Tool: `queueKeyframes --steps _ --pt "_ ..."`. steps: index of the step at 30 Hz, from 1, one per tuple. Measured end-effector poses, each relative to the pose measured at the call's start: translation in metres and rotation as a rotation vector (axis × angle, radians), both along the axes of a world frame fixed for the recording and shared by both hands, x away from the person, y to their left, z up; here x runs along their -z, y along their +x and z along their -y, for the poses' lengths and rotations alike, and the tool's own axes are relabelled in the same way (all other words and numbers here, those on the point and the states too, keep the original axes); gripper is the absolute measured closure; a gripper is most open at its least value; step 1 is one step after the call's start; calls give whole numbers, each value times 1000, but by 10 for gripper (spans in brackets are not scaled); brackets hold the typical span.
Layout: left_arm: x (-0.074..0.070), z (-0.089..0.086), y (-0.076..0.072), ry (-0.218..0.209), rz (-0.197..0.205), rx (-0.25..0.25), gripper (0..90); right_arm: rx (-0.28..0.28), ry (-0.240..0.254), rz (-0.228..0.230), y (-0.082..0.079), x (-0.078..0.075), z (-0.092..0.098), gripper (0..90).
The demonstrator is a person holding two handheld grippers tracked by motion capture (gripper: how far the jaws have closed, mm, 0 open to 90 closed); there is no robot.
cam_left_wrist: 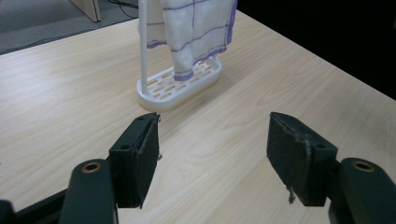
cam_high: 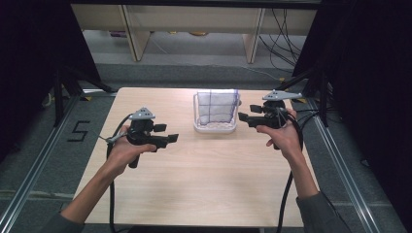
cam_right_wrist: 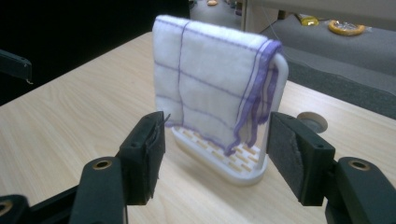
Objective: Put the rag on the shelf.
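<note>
A white cloth with purple lines point(cam_high: 216, 107) hangs folded over a white rack point(cam_high: 214, 129) with a slotted base, at the back middle of the table. My left gripper point(cam_high: 167, 133) hovers to the left of the rack, jaws open and empty, pointing toward it. My right gripper point(cam_high: 246, 114) is close by the rack's right side, also open and empty. In the left gripper view the cloth point(cam_left_wrist: 196, 28) and rack point(cam_left_wrist: 180, 86) lie ahead of the open left gripper point(cam_left_wrist: 212, 140). In the right gripper view the cloth point(cam_right_wrist: 205, 93) hangs just beyond the open right gripper point(cam_right_wrist: 215, 144).
The light wooden table point(cam_high: 204, 179) has bare room in front of the rack. A round cable hole point(cam_right_wrist: 312, 121) sits in the tabletop behind the rack. Black curtains stand on both sides, and shelf legs point(cam_high: 138, 36) and cables on the floor lie beyond the far edge.
</note>
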State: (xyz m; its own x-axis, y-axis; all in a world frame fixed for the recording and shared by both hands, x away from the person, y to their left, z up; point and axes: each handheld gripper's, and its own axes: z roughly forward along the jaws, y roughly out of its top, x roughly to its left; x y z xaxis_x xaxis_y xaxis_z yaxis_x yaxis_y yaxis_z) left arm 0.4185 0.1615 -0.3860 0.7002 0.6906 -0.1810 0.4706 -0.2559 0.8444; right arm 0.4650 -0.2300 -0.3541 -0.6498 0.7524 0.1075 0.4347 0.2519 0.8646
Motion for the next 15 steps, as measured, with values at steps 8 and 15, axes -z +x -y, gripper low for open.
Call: queueKeyframes --steps 8,15 --pt "22 1 -16 -2 -14 33 315 -2 -23 -27 -14 17 4 365" --pt "43 3 -30 -13 -22 53 304 -20 -36 -56 -27 32 2 364"
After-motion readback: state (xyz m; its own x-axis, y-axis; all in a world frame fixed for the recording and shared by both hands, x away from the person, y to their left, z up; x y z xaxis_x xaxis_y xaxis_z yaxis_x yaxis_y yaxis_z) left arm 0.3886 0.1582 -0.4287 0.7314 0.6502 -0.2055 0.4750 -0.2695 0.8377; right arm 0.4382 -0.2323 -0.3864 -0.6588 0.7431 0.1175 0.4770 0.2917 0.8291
